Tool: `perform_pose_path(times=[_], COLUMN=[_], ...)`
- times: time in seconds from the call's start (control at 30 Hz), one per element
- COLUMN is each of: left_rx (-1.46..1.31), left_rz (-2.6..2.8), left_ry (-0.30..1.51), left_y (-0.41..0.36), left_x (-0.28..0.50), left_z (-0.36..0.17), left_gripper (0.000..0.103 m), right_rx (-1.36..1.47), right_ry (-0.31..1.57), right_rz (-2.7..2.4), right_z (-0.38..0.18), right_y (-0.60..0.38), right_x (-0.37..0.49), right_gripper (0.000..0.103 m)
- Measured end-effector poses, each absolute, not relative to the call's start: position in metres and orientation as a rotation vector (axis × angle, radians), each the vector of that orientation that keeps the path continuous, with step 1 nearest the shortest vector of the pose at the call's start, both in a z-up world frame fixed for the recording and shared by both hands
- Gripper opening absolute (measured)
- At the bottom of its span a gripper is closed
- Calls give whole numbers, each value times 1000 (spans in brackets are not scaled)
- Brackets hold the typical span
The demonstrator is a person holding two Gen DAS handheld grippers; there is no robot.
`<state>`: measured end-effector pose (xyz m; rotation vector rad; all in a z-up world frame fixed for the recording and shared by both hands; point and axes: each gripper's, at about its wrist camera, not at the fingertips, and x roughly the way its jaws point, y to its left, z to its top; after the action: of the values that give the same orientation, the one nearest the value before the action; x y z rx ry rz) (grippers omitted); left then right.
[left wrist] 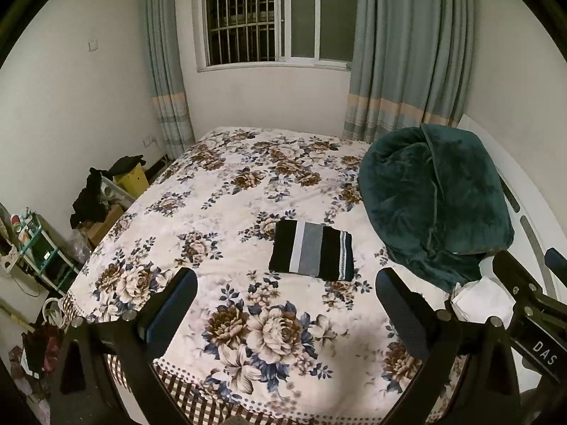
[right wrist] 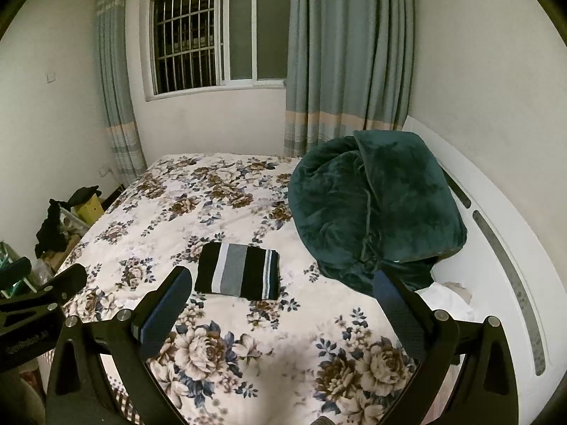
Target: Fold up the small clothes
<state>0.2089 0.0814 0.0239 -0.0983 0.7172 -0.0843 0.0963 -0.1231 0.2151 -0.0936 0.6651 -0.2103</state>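
Note:
A small striped garment (left wrist: 312, 250) (right wrist: 238, 271), black with white and grey bands, lies folded into a neat rectangle on the floral bedspread (left wrist: 219, 198) (right wrist: 184, 212). My left gripper (left wrist: 286, 283) hovers open above the near part of the bed, short of the garment, with nothing between its fingers. My right gripper (right wrist: 282, 283) is also open and empty, held just in front of the garment. The right gripper's body (left wrist: 528, 304) shows at the right edge of the left wrist view, and the left one (right wrist: 42, 301) at the left edge of the right wrist view.
A bulky dark green blanket (left wrist: 432, 198) (right wrist: 372, 212) is heaped at the bed's right side against a white headboard (right wrist: 496, 233). White cloth (left wrist: 485, 301) lies below it. Boxes, black clothes (left wrist: 92, 194) and a shelf (left wrist: 39, 248) crowd the floor on the left. A barred window (left wrist: 248, 14) and curtains stand behind.

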Motion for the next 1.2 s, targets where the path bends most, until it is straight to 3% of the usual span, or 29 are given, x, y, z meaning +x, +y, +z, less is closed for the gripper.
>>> perform_pose_path(times=[1.2], left_rx=[-103], left_rz=[-57], left_ry=[704], left_y=[85], left_x=[204], left_z=[26], left_gripper=[103], right_rx=[-95], right_ry=[662], right_rz=[-182], right_z=[213], right_y=[-116], right_x=[106], right_gripper=[103])
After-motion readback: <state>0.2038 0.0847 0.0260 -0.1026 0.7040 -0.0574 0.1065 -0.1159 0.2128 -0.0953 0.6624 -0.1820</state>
